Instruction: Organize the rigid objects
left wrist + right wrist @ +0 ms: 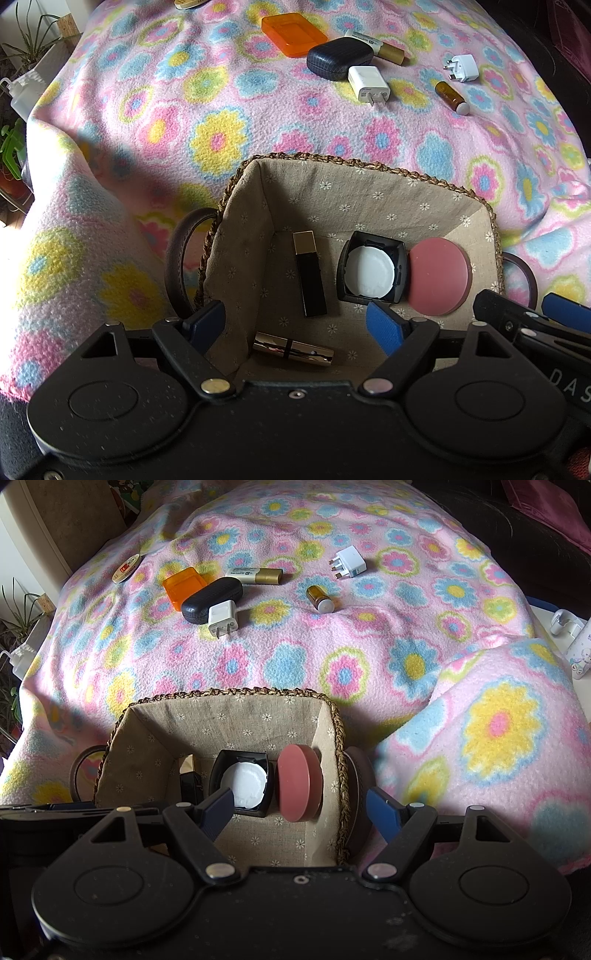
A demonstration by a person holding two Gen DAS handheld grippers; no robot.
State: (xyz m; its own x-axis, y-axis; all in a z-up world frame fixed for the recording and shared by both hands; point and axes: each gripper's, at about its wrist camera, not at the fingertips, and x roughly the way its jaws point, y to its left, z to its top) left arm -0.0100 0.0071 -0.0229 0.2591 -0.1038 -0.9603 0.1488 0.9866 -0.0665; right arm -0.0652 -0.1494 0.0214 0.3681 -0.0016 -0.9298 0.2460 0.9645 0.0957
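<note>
Flowered pink fleece blanket (295, 657) carries a woven, cloth-lined basket (236, 696). Right gripper (301, 812) fingers gape empty, straddling the basket's right wall just past the pink round compact (297, 782) inside. Left gripper (295, 325) fingers hang apart, empty, above a glossy lipstick tube (293, 352).

Round tin (188, 3) far ahead of left claw (295, 325) cut by top edge; black tube (190, 781) mostly hidden behind right claw's (301, 810) left finger; labels unreadable.
</note>
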